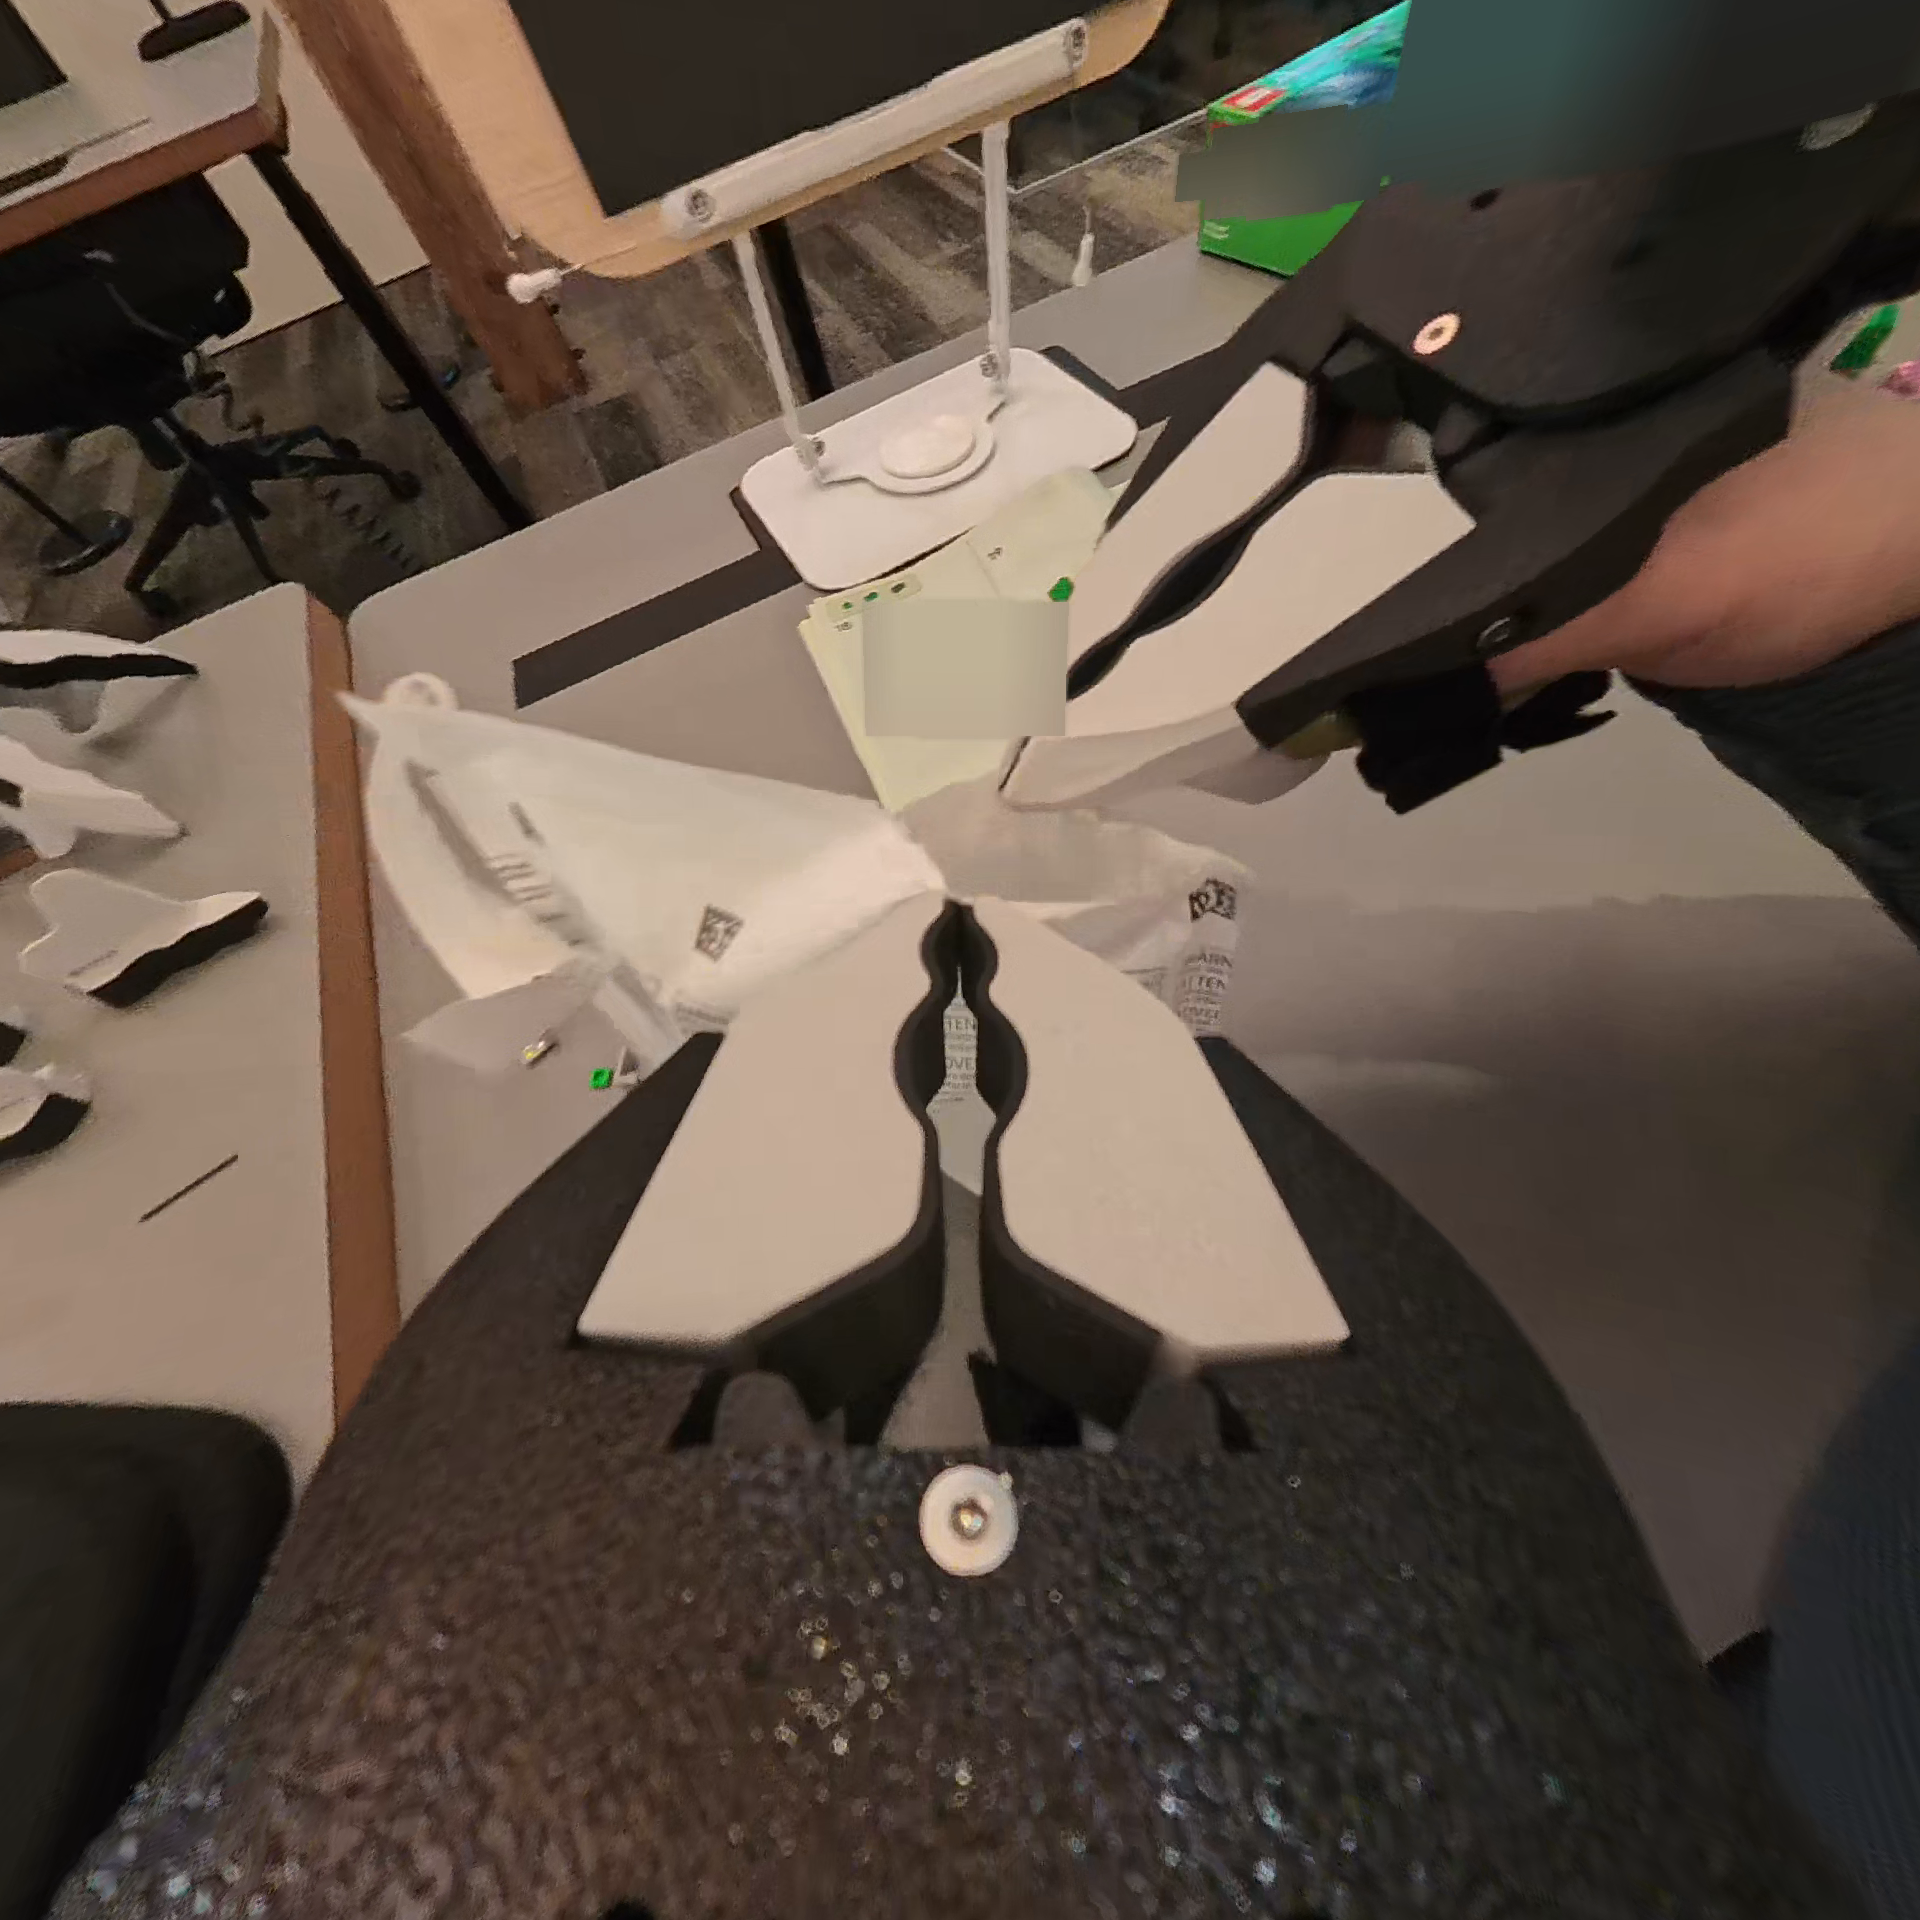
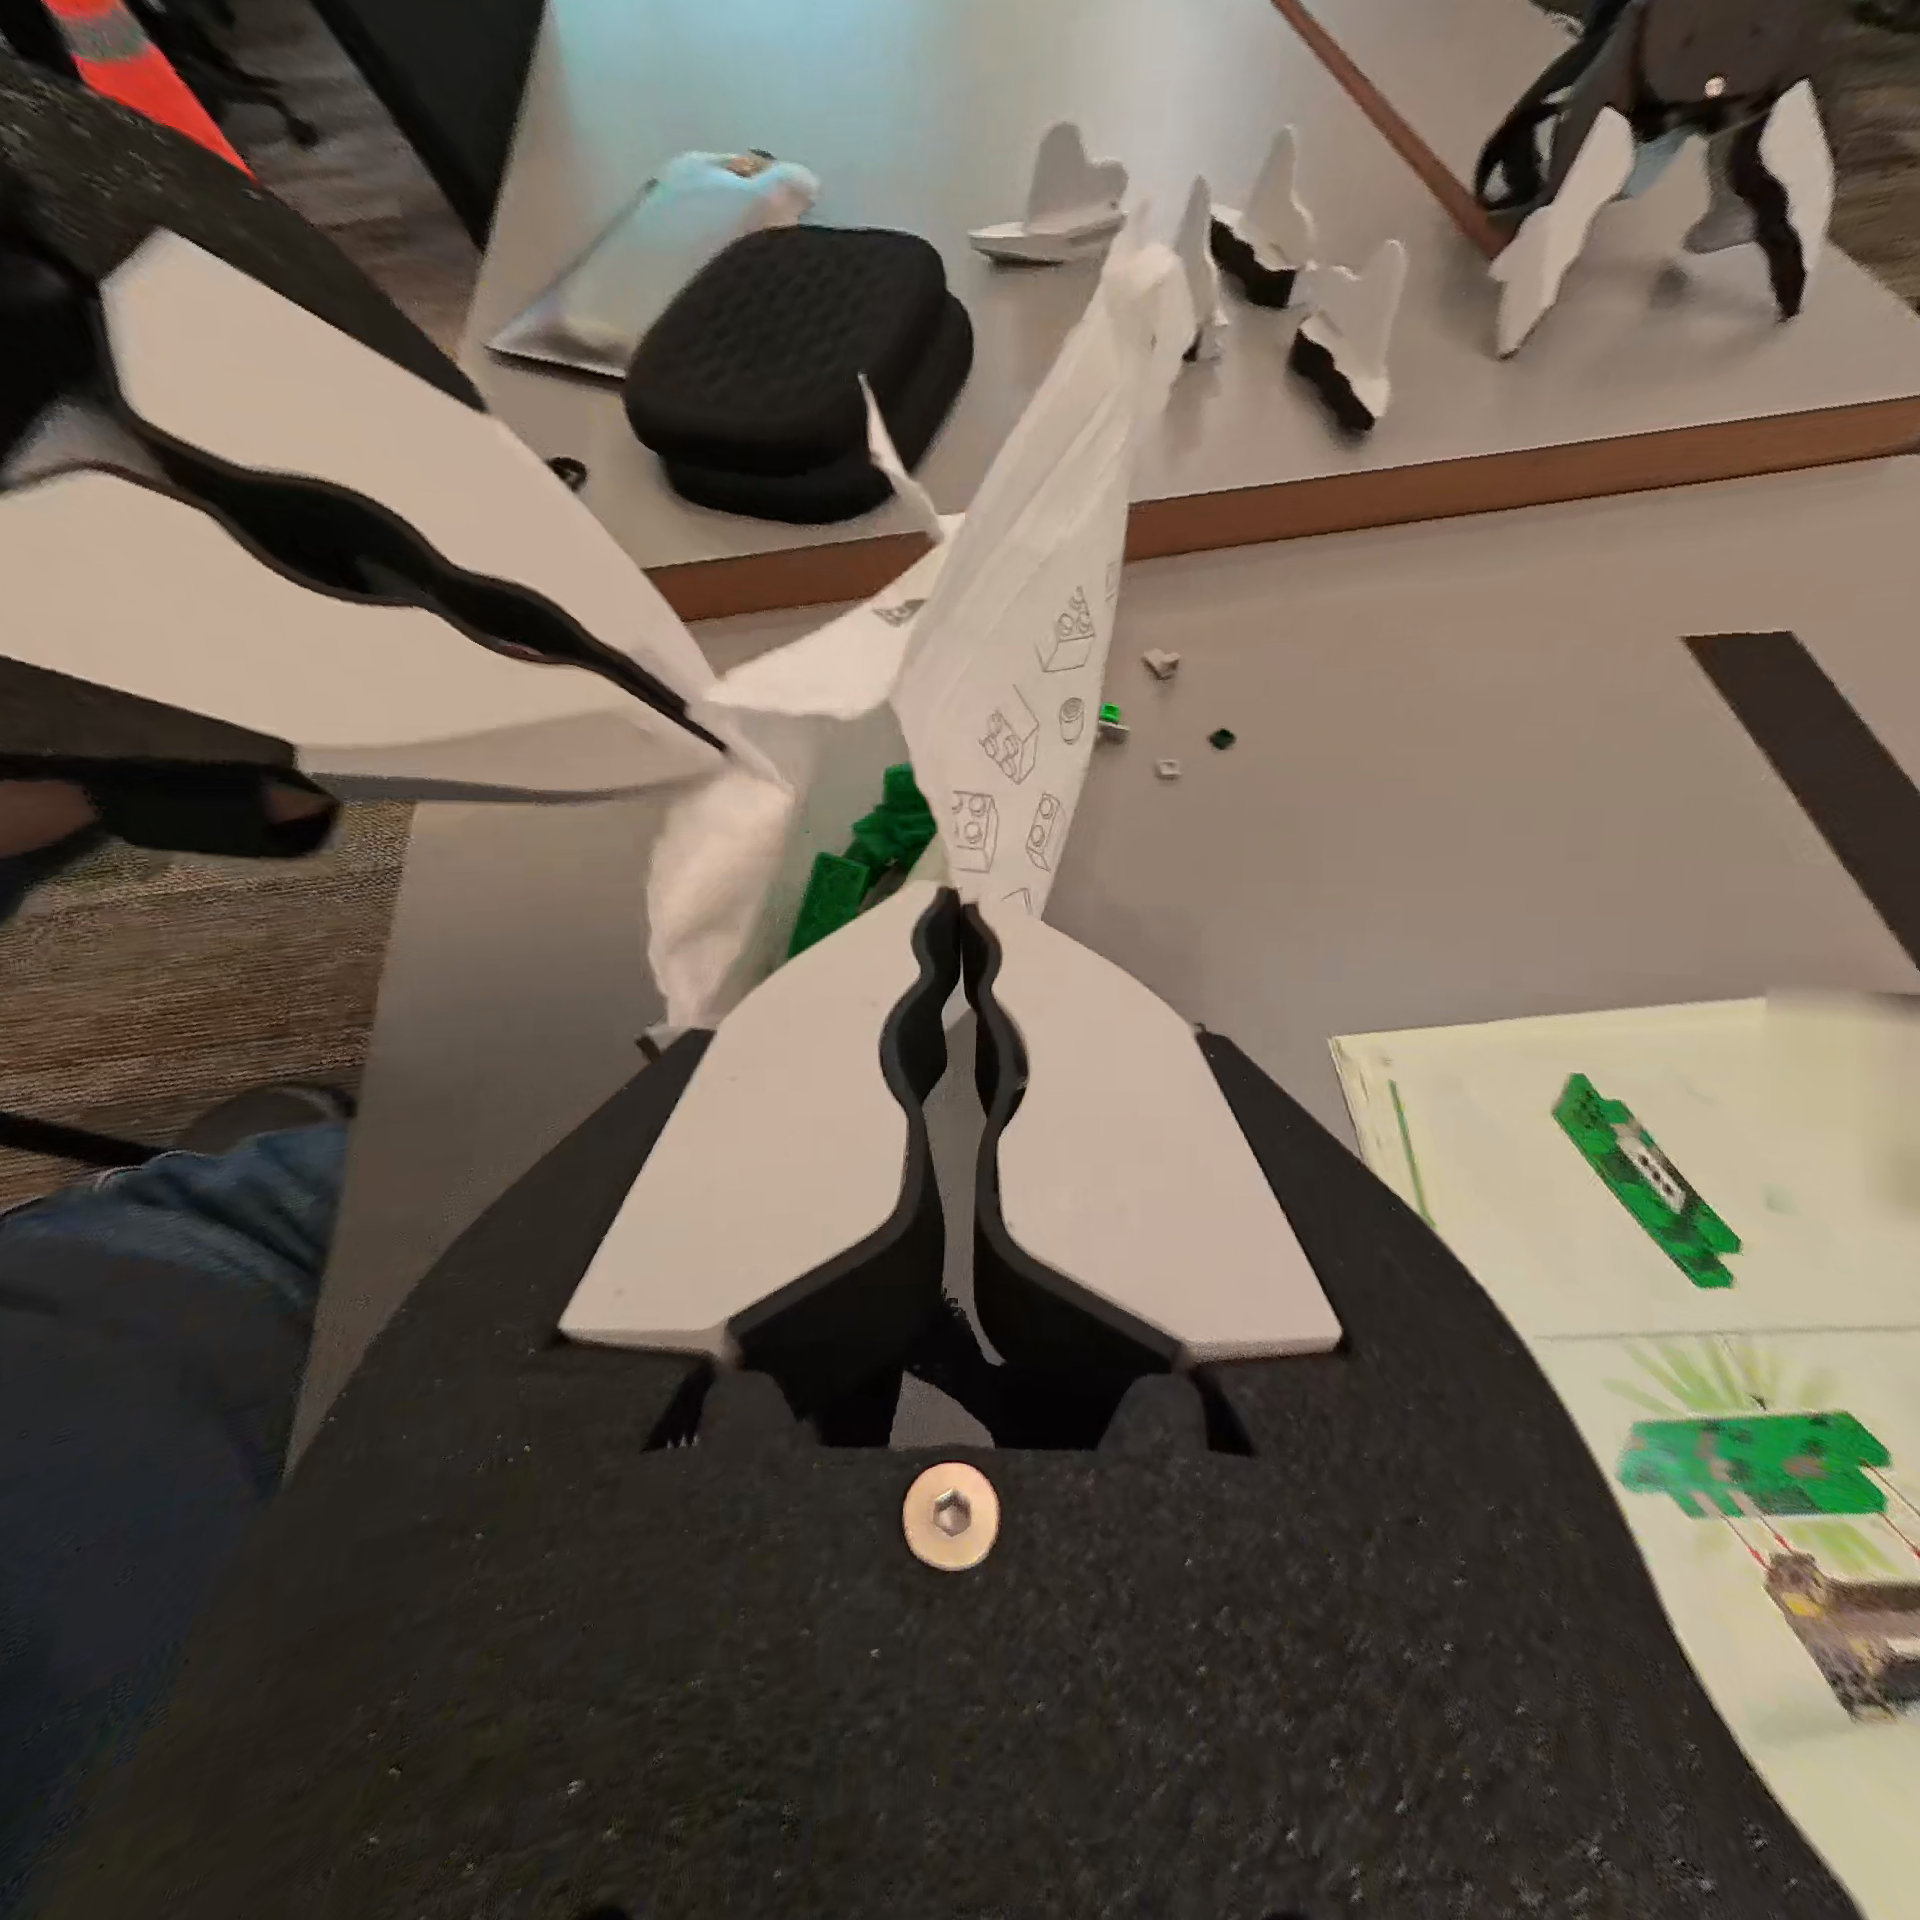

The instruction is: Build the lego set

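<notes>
A white paper parts bag (image 1: 665, 862) hangs between both grippers above the grey table (image 1: 1507, 1039). My left gripper (image 1: 956, 912) is shut on one edge of the bag. My right gripper (image 2: 961, 906) is shut on another edge of the bag (image 2: 1018, 644). In the left wrist view the right gripper (image 1: 1016, 792) comes in from the upper right. In the right wrist view the left gripper (image 2: 717, 743) comes in from the left. The bag is torn open, and green lego pieces (image 2: 868, 857) show inside it. A few small loose pieces (image 2: 1162, 665) lie on the table beyond it.
An open instruction booklet (image 2: 1662, 1299) lies at the right, also in the left wrist view (image 1: 914, 774). A white lamp stand (image 1: 935, 468) and a green box (image 1: 1278, 223) stand behind. Spare gripper fingers (image 1: 135, 935) and a black case (image 2: 800, 353) lie on the neighbouring table. There is about 5 centimetres between the tips of the two grippers.
</notes>
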The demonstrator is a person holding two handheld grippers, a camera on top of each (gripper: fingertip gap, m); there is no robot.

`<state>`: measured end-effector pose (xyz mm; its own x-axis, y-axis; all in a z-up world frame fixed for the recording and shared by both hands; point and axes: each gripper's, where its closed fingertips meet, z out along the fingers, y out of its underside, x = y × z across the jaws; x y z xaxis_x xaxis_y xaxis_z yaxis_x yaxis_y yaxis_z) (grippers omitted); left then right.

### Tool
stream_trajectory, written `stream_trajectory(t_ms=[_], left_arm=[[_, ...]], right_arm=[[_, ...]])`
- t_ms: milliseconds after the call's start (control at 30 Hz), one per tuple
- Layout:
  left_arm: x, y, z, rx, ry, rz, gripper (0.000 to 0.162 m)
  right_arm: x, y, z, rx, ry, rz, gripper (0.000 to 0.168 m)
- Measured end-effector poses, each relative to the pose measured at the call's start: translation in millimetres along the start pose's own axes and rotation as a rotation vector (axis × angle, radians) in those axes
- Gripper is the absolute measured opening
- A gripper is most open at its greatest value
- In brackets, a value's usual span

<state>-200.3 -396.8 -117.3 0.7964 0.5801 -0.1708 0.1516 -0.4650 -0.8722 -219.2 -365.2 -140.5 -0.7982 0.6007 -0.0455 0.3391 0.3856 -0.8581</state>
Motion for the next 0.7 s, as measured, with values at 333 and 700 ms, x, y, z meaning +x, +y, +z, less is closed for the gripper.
stream_trajectory(t_ms=[333,700], left_arm=[[-12.9,18.8,-15.6,-0.028,-0.035,-0.096,0.0],[-21.5,-1.4,3.2,-0.152,-0.03,-0.217,0.051]], right_arm=[[5.2,3.5,4.3,0.001,-0.009,0.02,0.0],[-10.4,-5.8,4.3,0.02,0.002,-0.067,0.0]])
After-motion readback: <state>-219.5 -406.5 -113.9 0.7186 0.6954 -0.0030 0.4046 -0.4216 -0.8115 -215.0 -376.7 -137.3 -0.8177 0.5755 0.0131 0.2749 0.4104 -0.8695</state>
